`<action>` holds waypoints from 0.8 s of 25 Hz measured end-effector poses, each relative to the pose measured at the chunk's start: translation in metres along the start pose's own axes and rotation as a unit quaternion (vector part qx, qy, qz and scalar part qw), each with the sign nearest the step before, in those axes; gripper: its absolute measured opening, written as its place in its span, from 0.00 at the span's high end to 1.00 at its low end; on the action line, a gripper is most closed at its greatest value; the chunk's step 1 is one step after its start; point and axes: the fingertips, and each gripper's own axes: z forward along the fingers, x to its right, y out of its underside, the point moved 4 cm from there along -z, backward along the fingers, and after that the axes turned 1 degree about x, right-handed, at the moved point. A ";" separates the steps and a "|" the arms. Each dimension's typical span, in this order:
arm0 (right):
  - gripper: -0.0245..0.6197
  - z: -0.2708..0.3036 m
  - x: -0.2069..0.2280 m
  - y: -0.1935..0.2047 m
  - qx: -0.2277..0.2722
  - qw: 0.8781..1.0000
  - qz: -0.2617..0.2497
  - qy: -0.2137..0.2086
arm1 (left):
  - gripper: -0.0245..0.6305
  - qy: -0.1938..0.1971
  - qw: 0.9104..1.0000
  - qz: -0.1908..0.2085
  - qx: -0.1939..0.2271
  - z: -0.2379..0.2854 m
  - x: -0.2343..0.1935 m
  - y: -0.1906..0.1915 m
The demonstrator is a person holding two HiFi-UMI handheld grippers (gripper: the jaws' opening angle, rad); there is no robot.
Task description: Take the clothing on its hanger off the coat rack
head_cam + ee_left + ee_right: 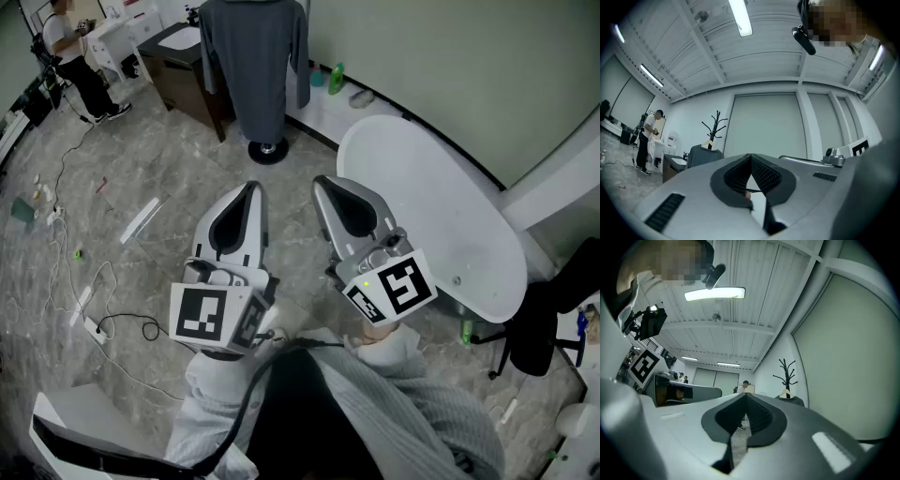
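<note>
A grey long-sleeved garment [255, 56] hangs on a hanger from a black coat rack, whose round base [268, 150] stands on the floor ahead of me. My left gripper [253, 187] and right gripper [320, 182] are held side by side, well short of the rack, tips pointing toward it. Both are shut with nothing between the pads. In the left gripper view the rack [716, 124] and garment [704, 154] show far off, left of the closed jaws. From the right gripper view the rack [786, 373] and the garment [794, 401] lie to the right.
A white oval table [441, 216] stands close on the right, with a black chair [544, 319] beyond it. A dark desk [187, 75] sits just left of the rack. A person [75, 56] stands at the far left. Cables [84, 281] trail over the marble floor.
</note>
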 end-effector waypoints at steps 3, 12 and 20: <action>0.96 -0.004 0.000 0.003 -0.003 1.000 0.002 0.001 | 0.96 0.001 1.000 -0.001 -0.005 -0.002 0.003 0.003; 0.96 -0.011 0.010 0.006 0.000 1.000 0.015 -0.002 | 0.96 0.008 1.000 0.005 -0.008 0.002 0.013 0.011; 0.96 -0.017 0.017 0.023 -0.008 0.999 0.033 -0.018 | 0.96 -0.021 1.000 -0.004 -0.010 0.004 0.015 0.026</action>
